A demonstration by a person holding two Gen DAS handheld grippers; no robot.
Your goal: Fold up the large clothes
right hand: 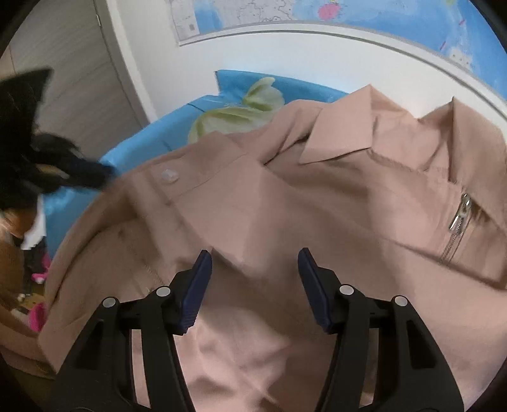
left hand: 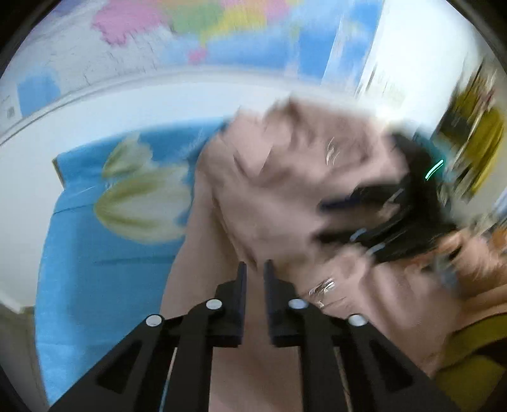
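Observation:
A large beige-pink jacket lies spread on a blue cloth, with its collar at the far side and a silver zipper on the right. My right gripper hovers open just over the jacket's middle, with nothing pinched between its blue pads. The left wrist view is blurred. There the jacket bunches upward, and my left gripper has its fingers almost together, pinching a fold of the fabric. The right gripper shows as a dark smear over the cloth. The left gripper is a black blur at the left edge.
A blue cloth printed with pale green-white flowers covers the surface under the jacket. A white wall with a coloured map stands behind. A grey door is at the left, and pink items lie on the floor.

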